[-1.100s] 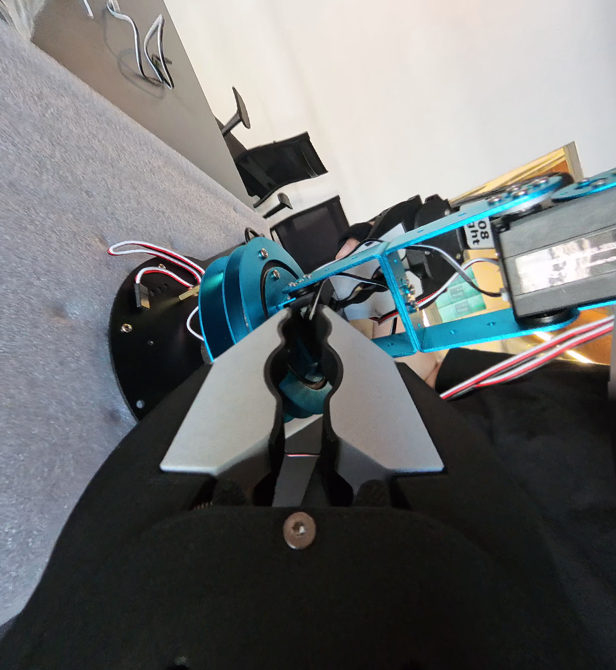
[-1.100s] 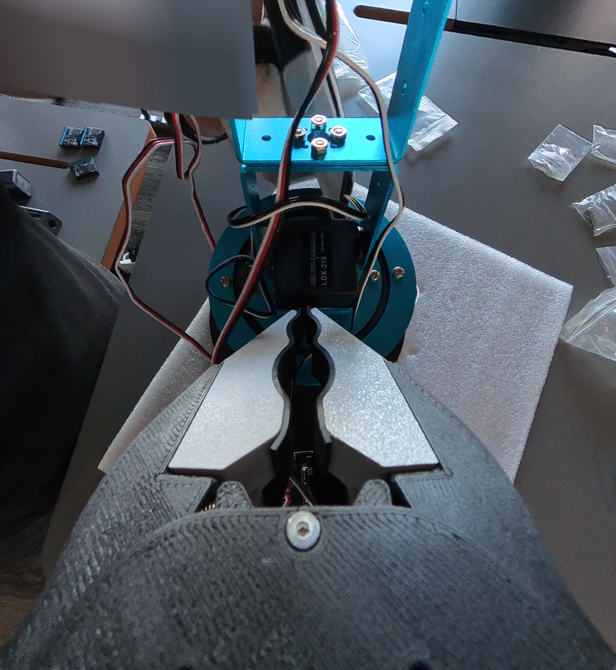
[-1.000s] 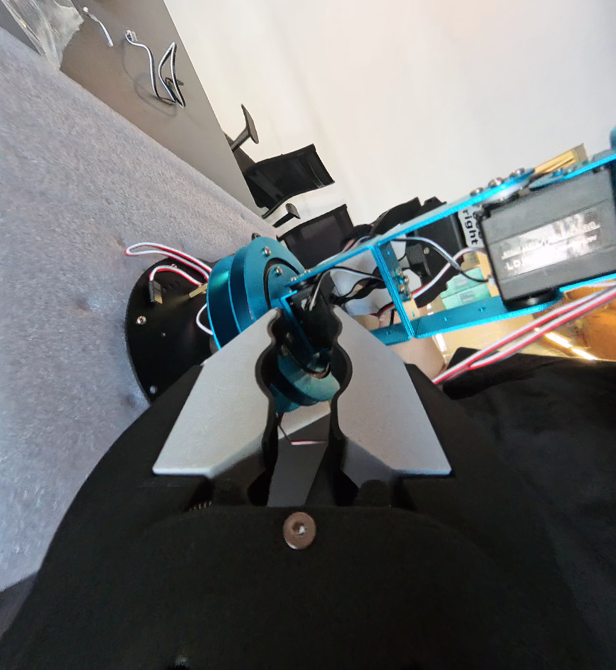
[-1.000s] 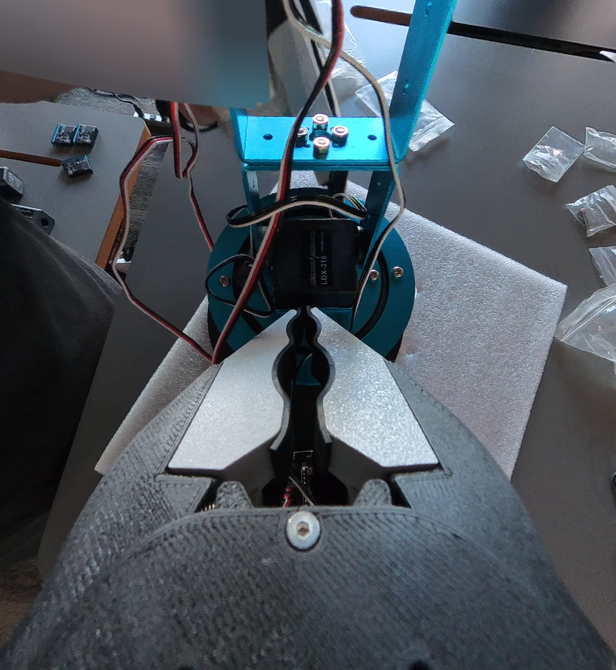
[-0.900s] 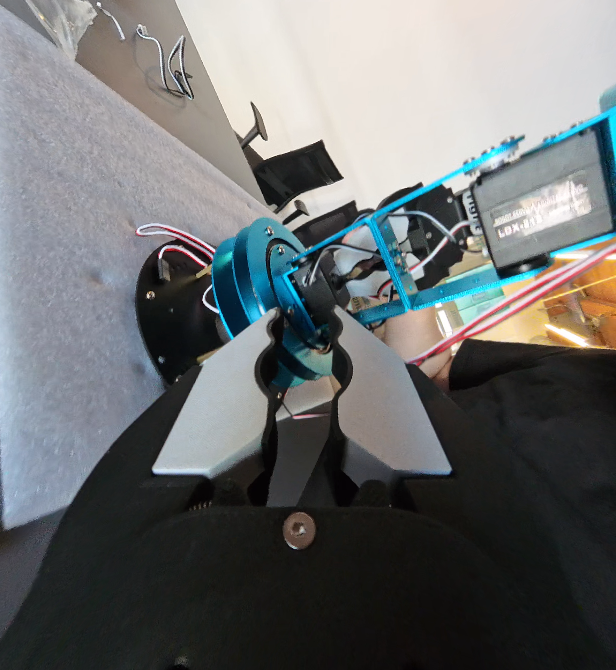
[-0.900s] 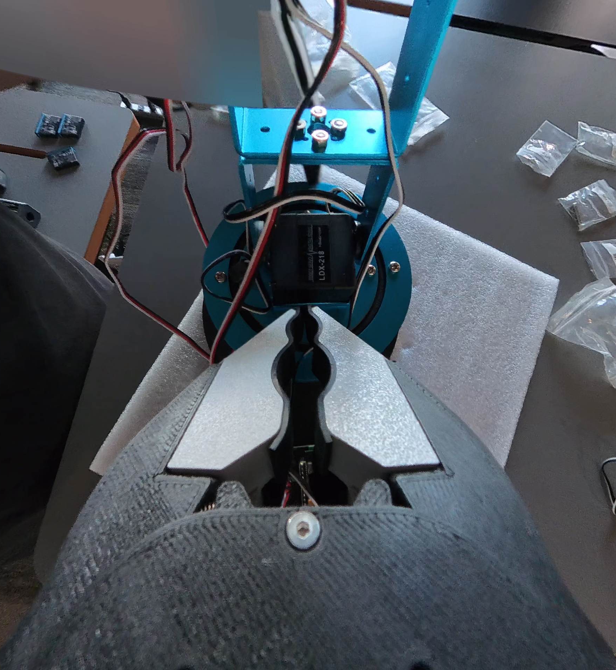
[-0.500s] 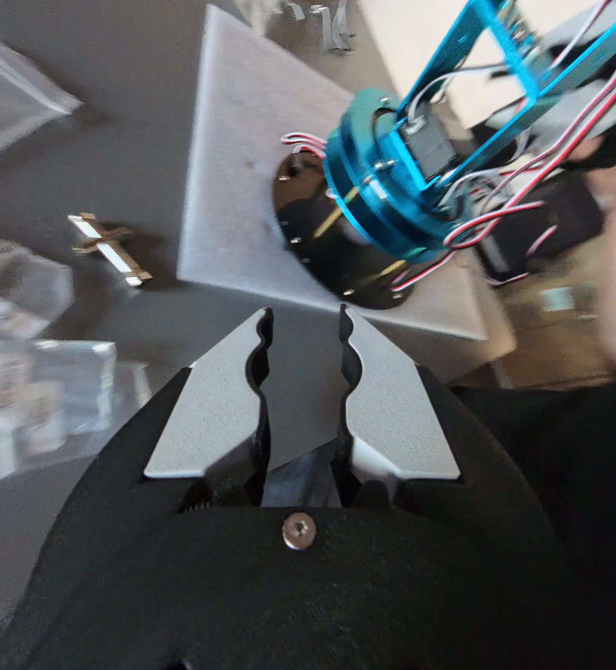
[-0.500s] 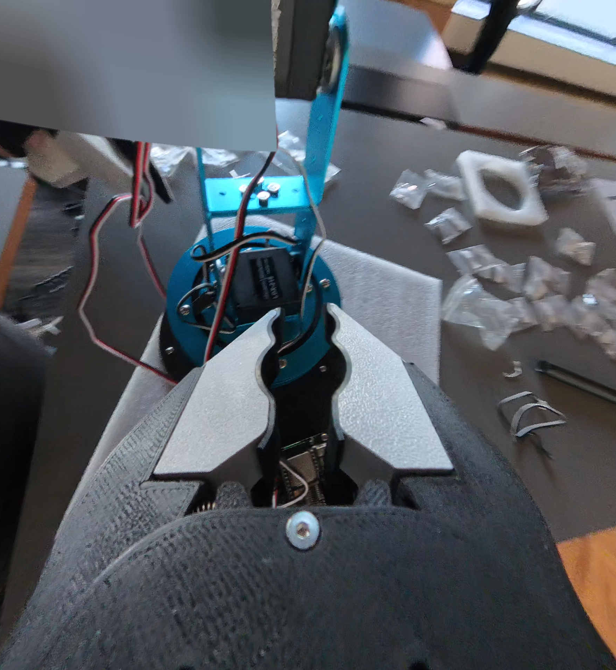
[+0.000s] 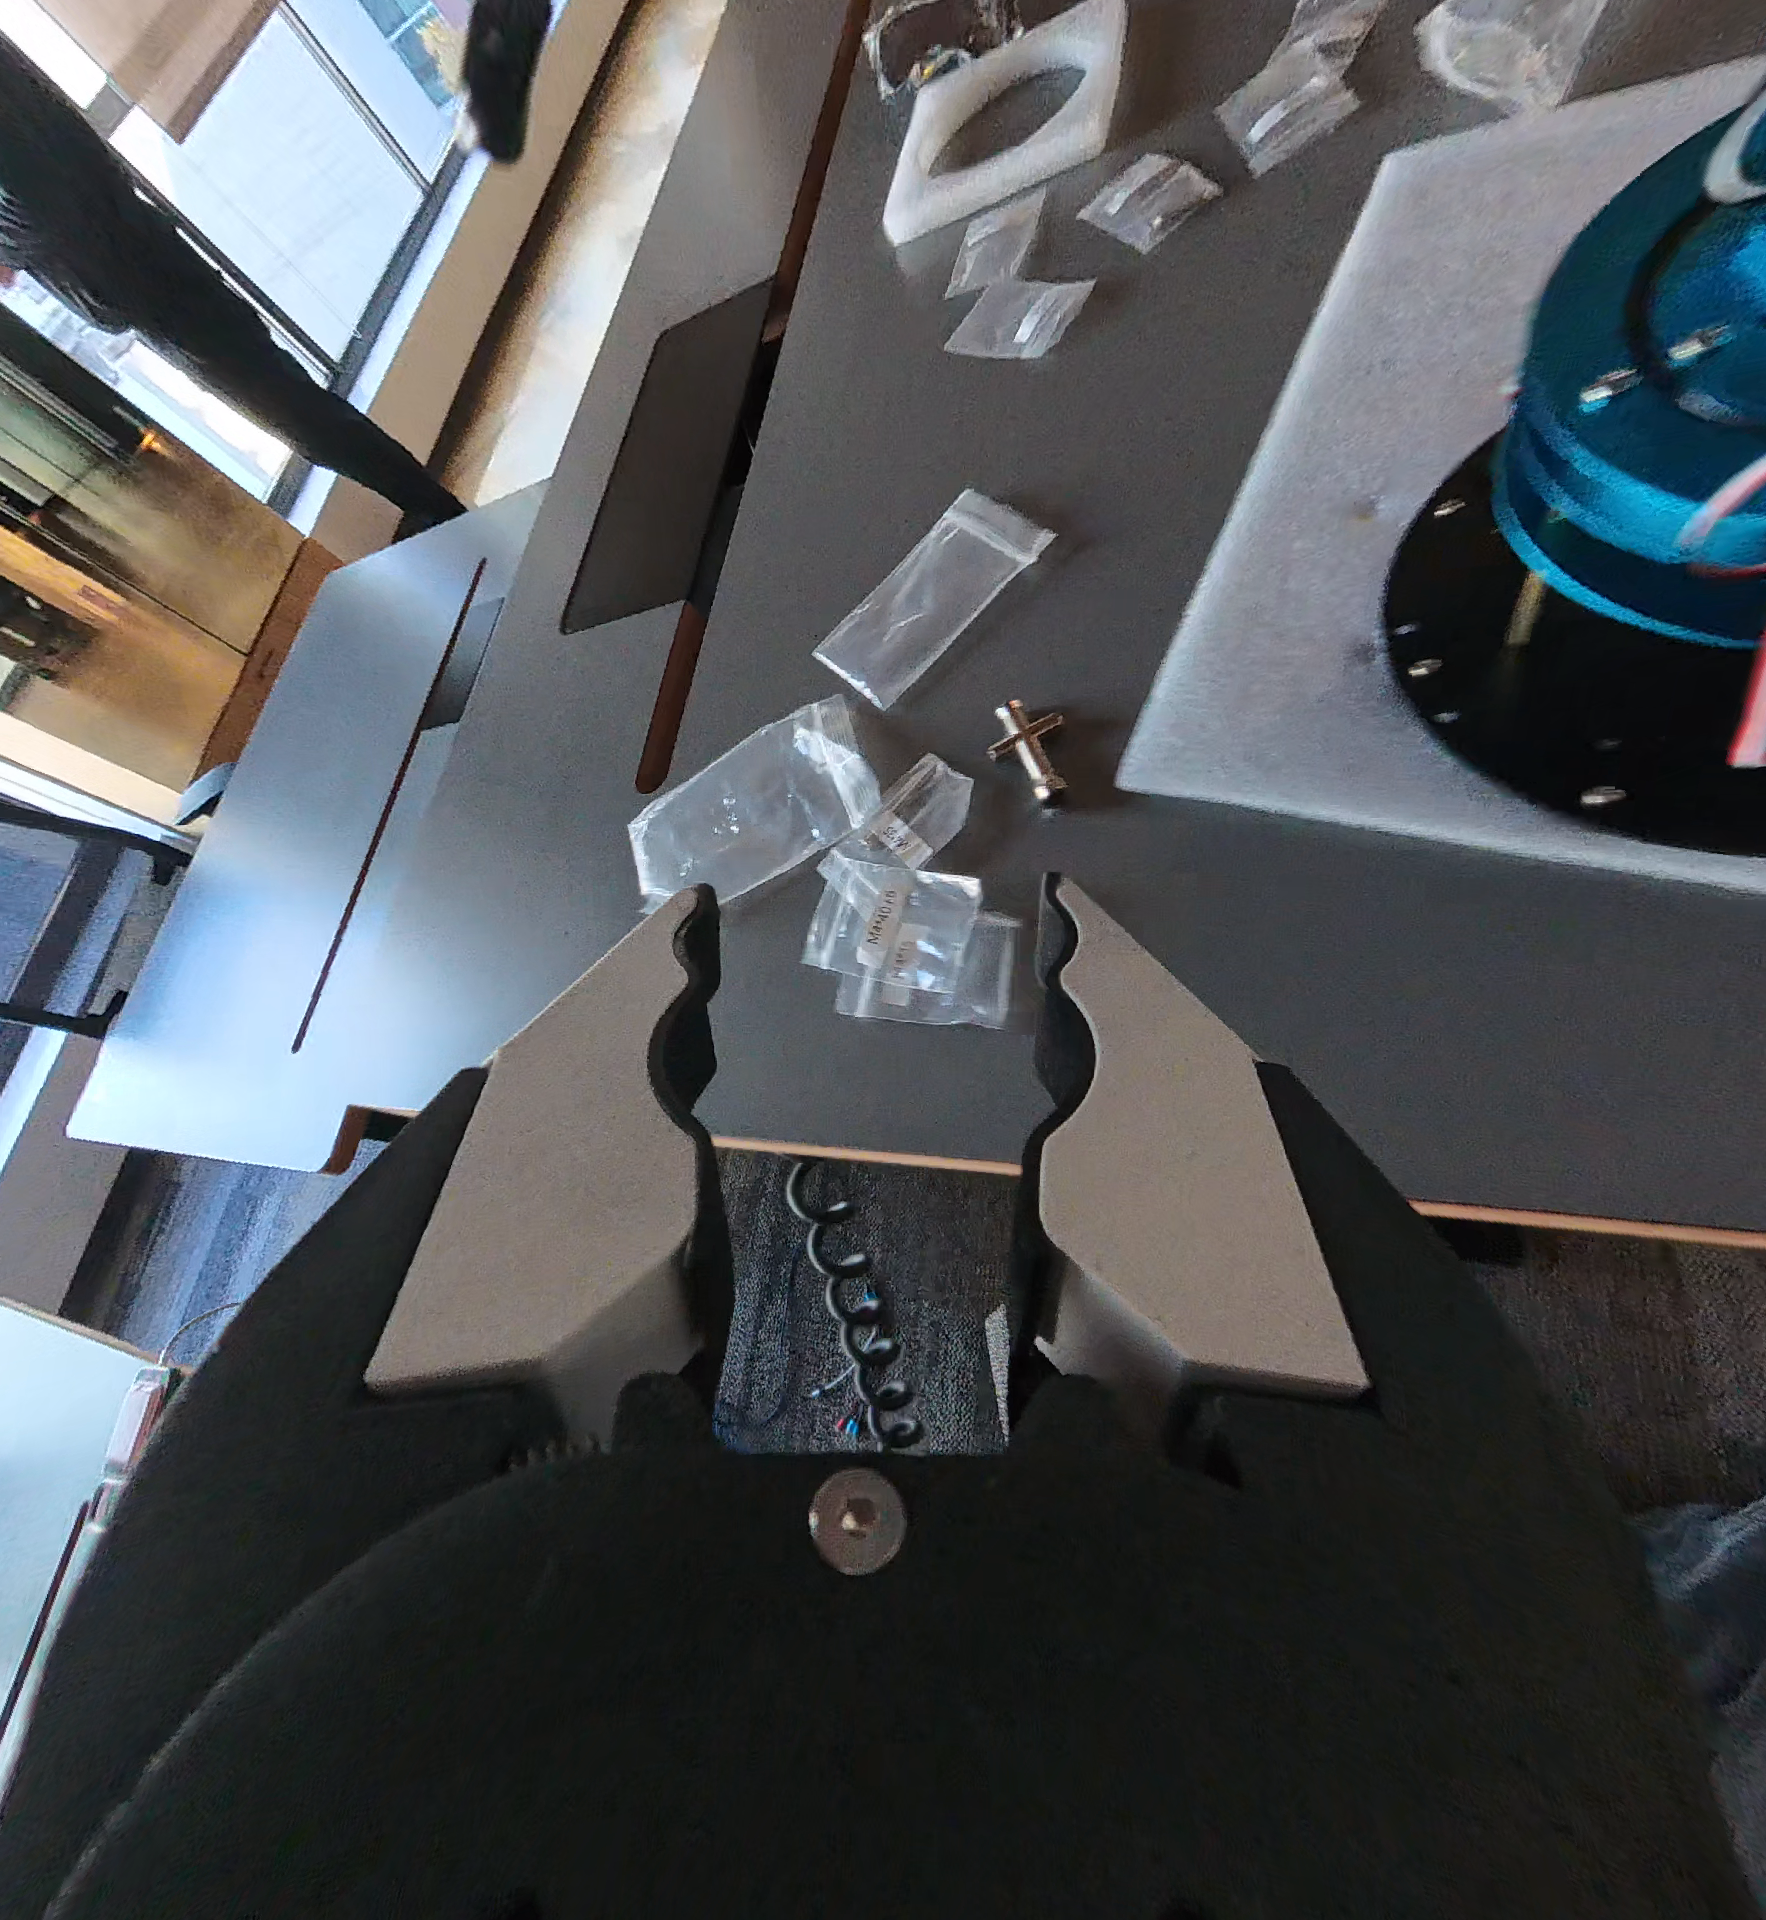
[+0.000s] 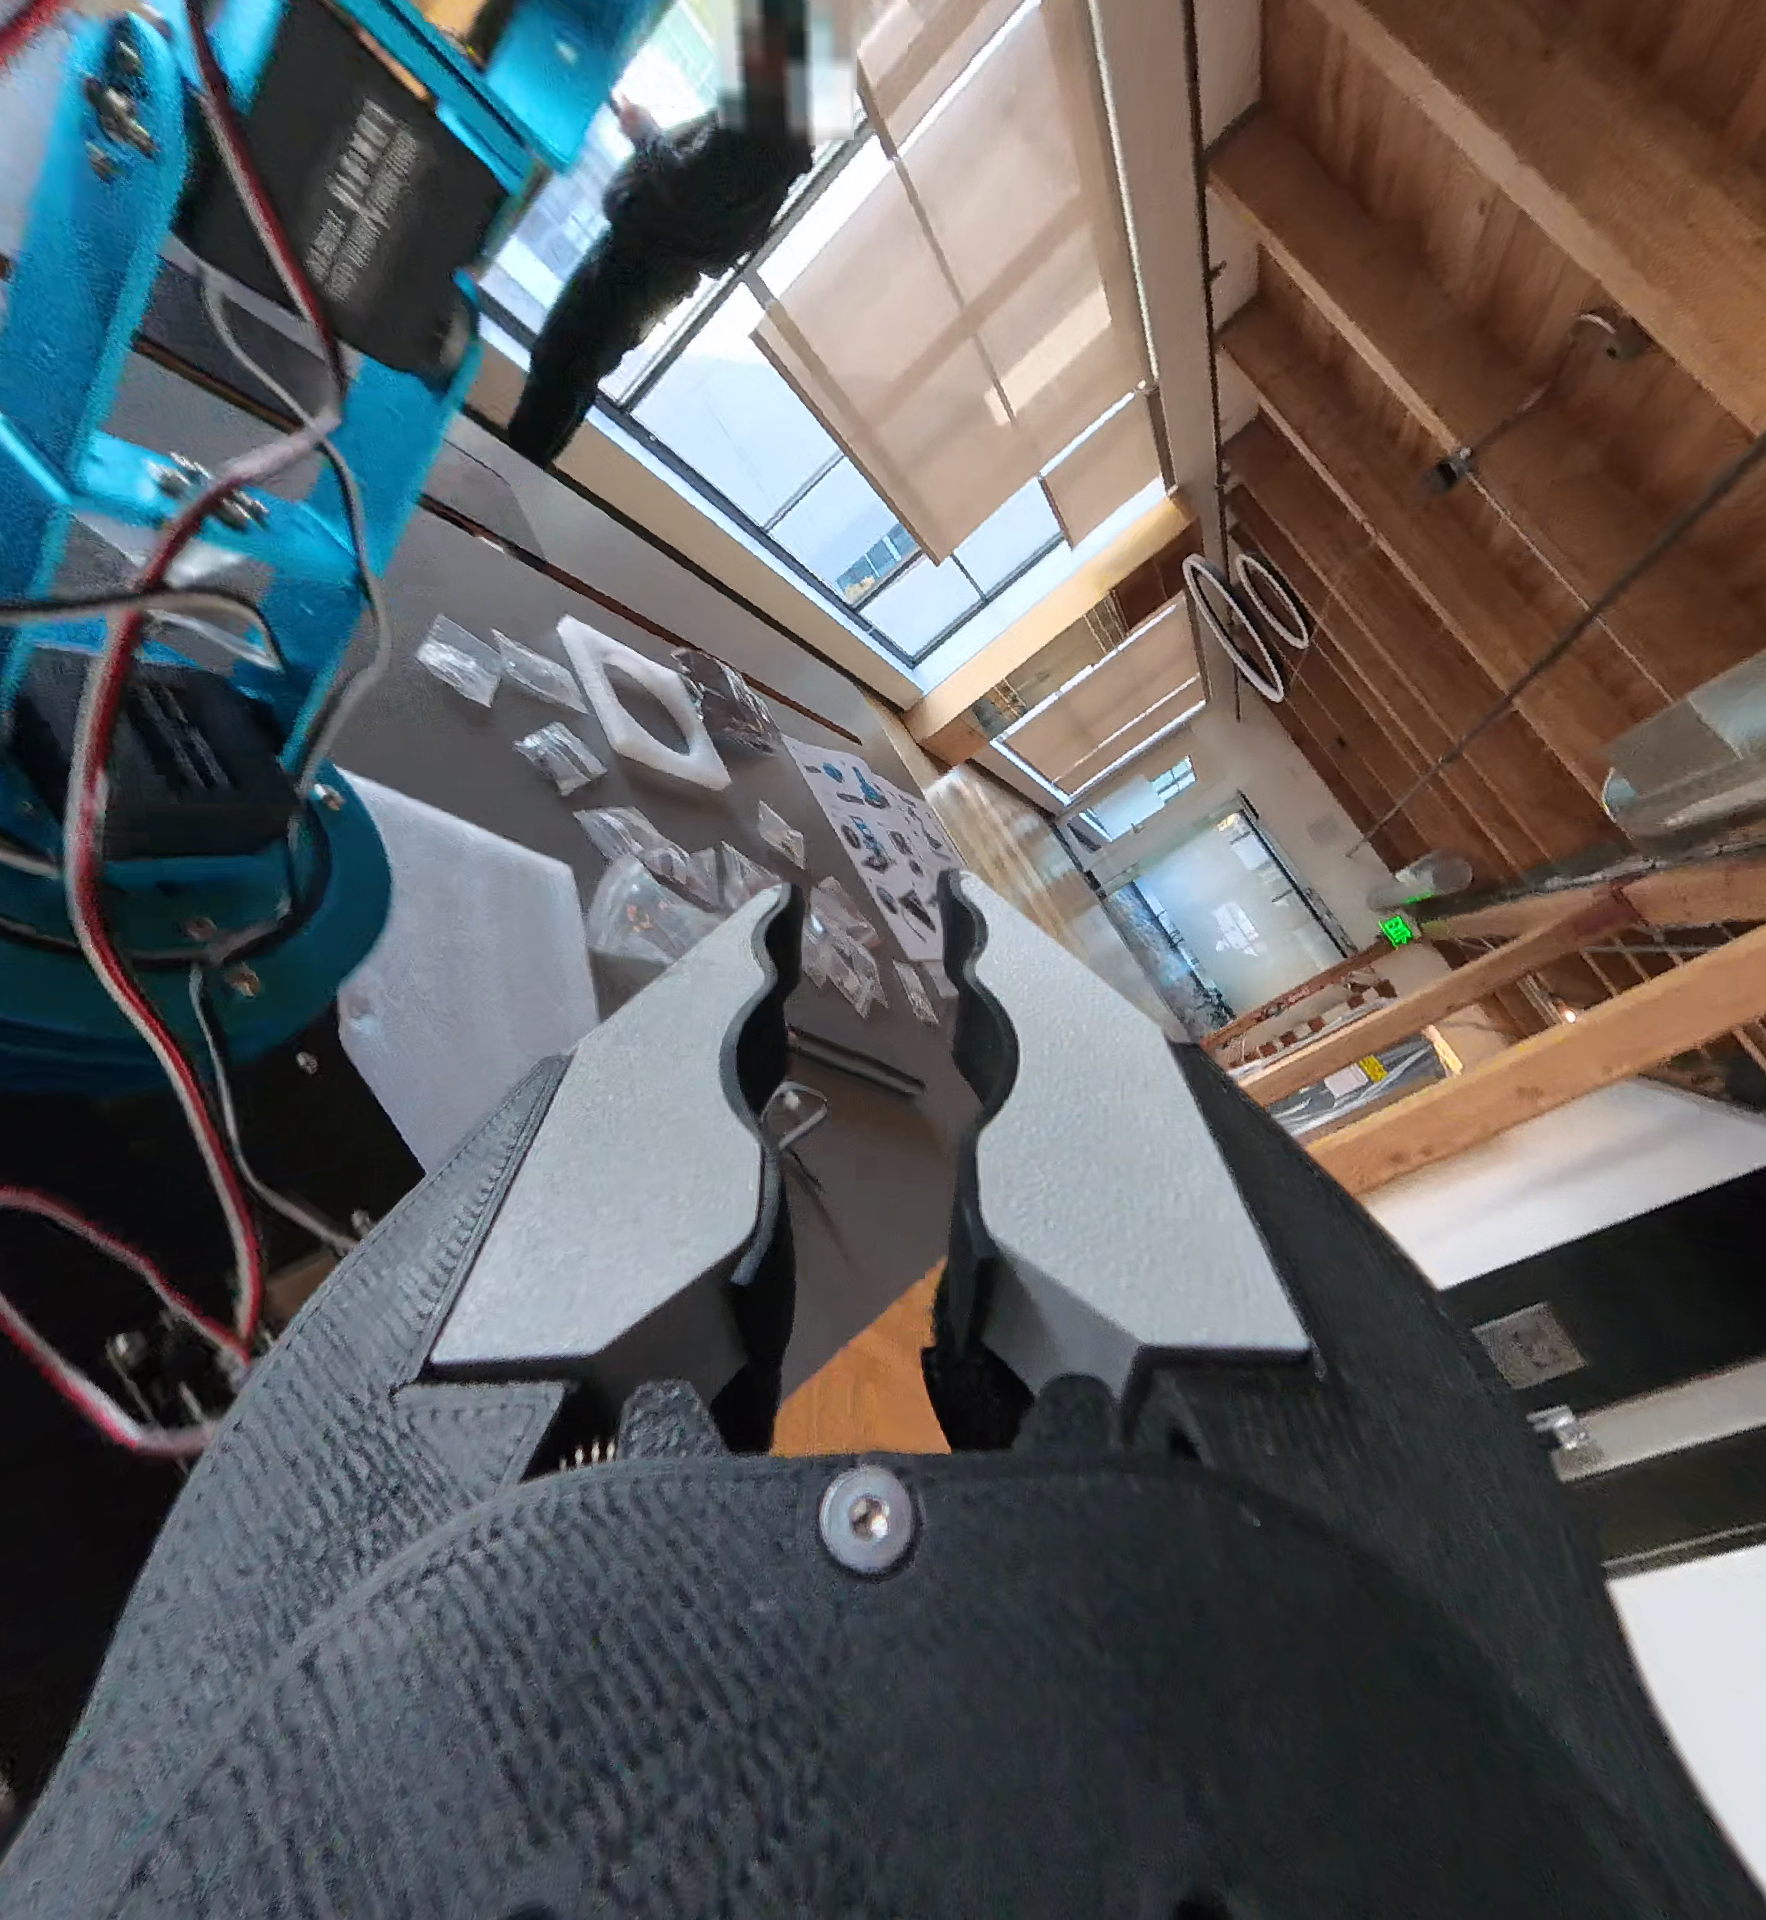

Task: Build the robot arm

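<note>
A blue metal robot arm with a round blue base (image 9: 1679,436) and a black bottom plate (image 9: 1544,717) stands on a white foam sheet (image 9: 1305,582) on the dark grey table (image 9: 1326,1060). My left gripper (image 9: 877,914) is open and empty, hovering over the table's near edge above small clear plastic bags (image 9: 910,945). My right gripper (image 10: 866,902) is open and empty, tilted, to the right of the blue arm's base (image 10: 183,935) and its black servo (image 10: 339,197). Red, white and black wires (image 10: 131,997) hang from the arm.
A small metal cross wrench (image 9: 1026,746) lies beside the foam sheet. More clear bags (image 9: 931,613) and a white foam frame (image 9: 1009,114) lie farther along the table; the frame also shows in the right wrist view (image 10: 640,717), near a printed sheet (image 10: 868,821). A person (image 10: 640,260) stands by the windows. The gap from one gripper's tips to the other's is roughly 35 cm. The small metal cross wrench (image 9: 1026,746) lies some 15 cm from my left tips, 35 cm from my right tips.
Both grippers have let go of the blue arm's base, opened, and pulled back. The left one swung away to the table edge; the right one tilted up and to the right.
</note>
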Demonstrator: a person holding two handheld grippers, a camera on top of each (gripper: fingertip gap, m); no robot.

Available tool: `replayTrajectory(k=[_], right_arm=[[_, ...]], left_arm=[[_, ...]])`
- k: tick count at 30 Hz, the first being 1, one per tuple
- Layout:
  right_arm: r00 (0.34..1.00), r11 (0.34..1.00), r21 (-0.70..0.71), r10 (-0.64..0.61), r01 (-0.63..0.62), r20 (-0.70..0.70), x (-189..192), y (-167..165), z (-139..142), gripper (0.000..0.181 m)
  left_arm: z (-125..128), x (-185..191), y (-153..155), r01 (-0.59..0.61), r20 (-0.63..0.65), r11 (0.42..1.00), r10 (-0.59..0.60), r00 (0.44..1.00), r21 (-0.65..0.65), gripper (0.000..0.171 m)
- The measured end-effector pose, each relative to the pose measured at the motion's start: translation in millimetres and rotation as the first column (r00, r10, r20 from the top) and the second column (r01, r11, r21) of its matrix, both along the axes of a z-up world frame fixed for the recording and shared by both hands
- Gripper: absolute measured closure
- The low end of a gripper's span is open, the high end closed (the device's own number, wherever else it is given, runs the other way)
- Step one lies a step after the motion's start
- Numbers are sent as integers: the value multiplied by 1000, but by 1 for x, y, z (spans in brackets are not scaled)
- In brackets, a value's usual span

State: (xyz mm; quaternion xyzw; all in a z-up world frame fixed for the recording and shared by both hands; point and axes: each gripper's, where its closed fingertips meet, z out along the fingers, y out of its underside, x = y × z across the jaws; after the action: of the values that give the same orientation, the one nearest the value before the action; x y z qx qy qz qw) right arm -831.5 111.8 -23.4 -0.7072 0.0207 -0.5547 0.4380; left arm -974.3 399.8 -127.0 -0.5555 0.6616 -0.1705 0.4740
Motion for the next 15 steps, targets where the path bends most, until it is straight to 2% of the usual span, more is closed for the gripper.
replayTrajectory(k=[4,11,13,15], right_arm=[[999,1000,-1,-12,12,-41,-6,-66,-7,158],[978,999,-4,40,-41,-204,-28,-192,-62,161],[971,998,18,59,-56,-232,-34,-219,-72,161],[961,994,52,109,-99,-254,-42,-231,-74,161]], left_arm=[[17,-9,-47,-12,32,1000,12,999,-1,110],[32,-36,-130,-130,82,980,144,986,-152,110],[38,-46,-146,-159,109,974,178,978,-162,111],[41,-57,-157,-203,114,967,221,969,-151,111]])
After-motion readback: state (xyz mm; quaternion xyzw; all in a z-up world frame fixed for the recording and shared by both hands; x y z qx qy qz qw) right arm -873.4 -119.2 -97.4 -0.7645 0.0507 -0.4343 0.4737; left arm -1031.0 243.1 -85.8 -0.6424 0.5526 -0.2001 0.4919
